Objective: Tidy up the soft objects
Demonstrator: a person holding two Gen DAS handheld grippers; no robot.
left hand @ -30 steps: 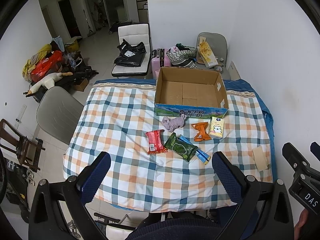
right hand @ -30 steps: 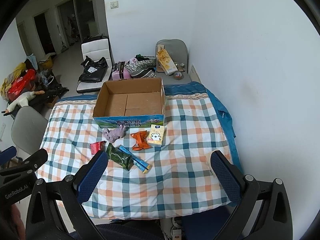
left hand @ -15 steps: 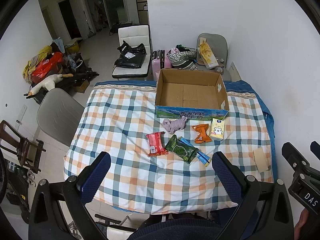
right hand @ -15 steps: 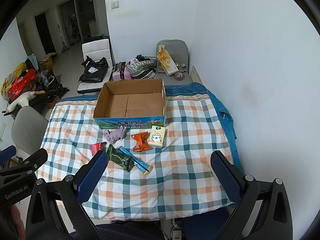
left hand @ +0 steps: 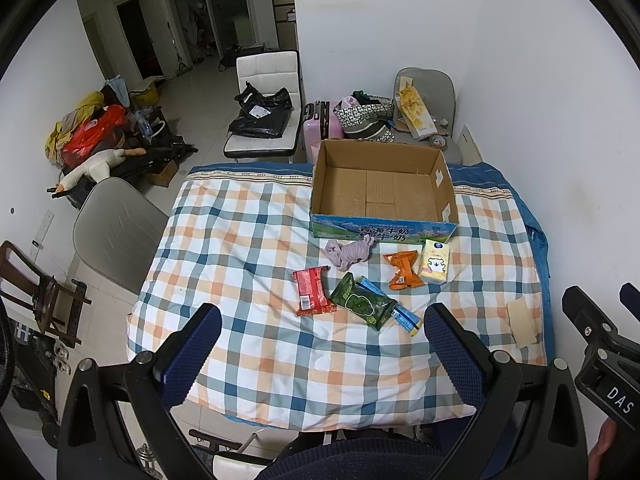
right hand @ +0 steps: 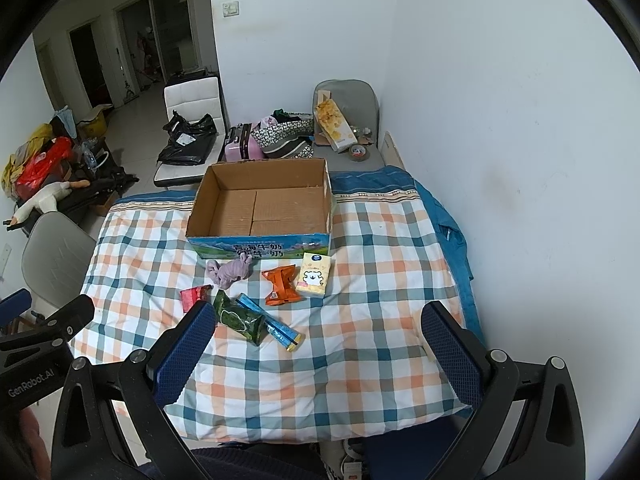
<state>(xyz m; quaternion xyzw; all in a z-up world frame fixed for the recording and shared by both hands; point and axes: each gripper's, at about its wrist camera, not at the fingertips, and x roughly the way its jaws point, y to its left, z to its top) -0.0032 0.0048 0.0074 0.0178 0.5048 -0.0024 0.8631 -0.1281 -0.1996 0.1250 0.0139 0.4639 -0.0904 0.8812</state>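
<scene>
An open, empty cardboard box (left hand: 382,194) (right hand: 260,204) stands at the far side of the checked tablecloth (left hand: 248,256) (right hand: 380,280). In front of it lie a lilac cloth (left hand: 349,252) (right hand: 230,272), an orange packet (left hand: 401,275) (right hand: 281,285), a yellow tissue pack (left hand: 434,266) (right hand: 315,280), a red packet (left hand: 312,296) (right hand: 193,297), a green packet (left hand: 362,306) (right hand: 240,320) and a blue stick pack (left hand: 400,314) (right hand: 276,326). My left gripper (left hand: 320,344) and right gripper (right hand: 316,342) are both open and empty, held high over the table's near edge.
A beige card (left hand: 522,322) lies at the table's right edge. A grey chair (left hand: 114,232) stands left of the table. White chair with black bag (left hand: 266,120), pink suitcase (left hand: 316,128) and bags stand behind. A white wall runs along the right.
Both grippers have drifted slightly back and up, so the table looks a little smaller. Nothing on the table has moved.
</scene>
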